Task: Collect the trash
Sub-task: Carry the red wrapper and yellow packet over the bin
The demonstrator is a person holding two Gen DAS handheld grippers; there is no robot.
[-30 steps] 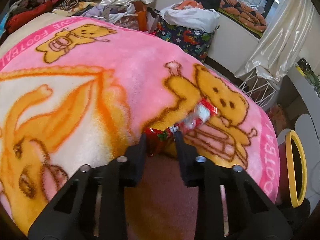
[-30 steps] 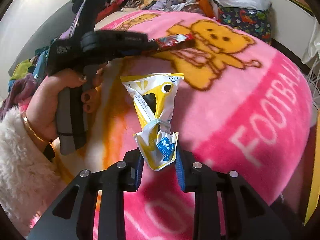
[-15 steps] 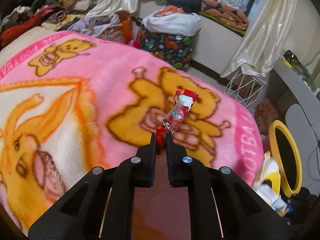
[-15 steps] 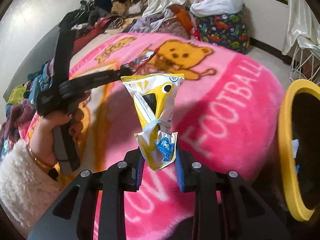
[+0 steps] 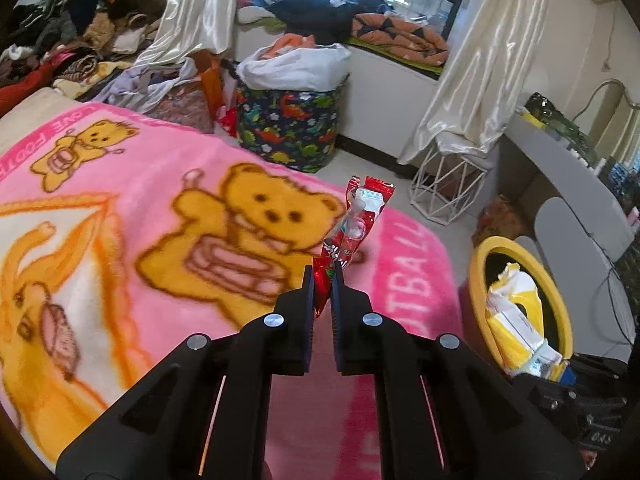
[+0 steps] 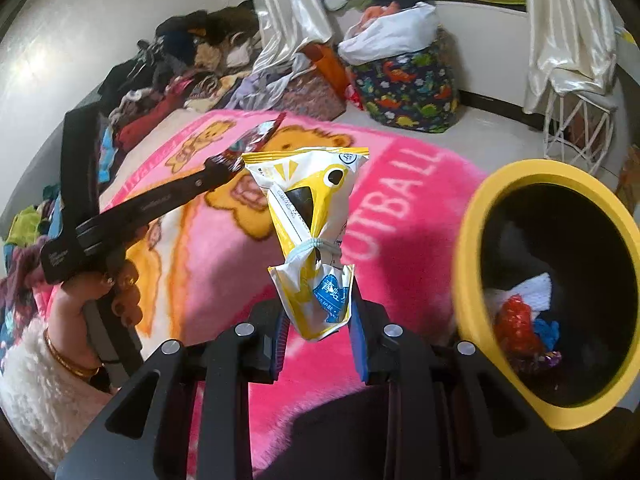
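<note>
Crinkly yellow snack bag (image 6: 316,240) sits clamped in my right gripper (image 6: 318,326), just beside the yellow-rimmed bin (image 6: 466,240) for dropping. Farther from the bin, my left gripper (image 5: 322,276) pinches a red wrapper (image 5: 354,224) by its tail.

Pink bear blanket (image 5: 168,184) fills the lower left. Dinosaur-print basket (image 5: 288,128) at 12 o'clock, white wire stand (image 5: 448,184) at 2 o'clock.

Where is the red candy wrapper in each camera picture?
Left wrist view: the red wrapper sticks up in the middle, pinched by the left gripper, above the pink blanket.
Right wrist view: upper left of middle, at the tip of that gripper, behind the yellow bag.
Shared landmark: the yellow-rimmed bin, on the right in both.
</note>
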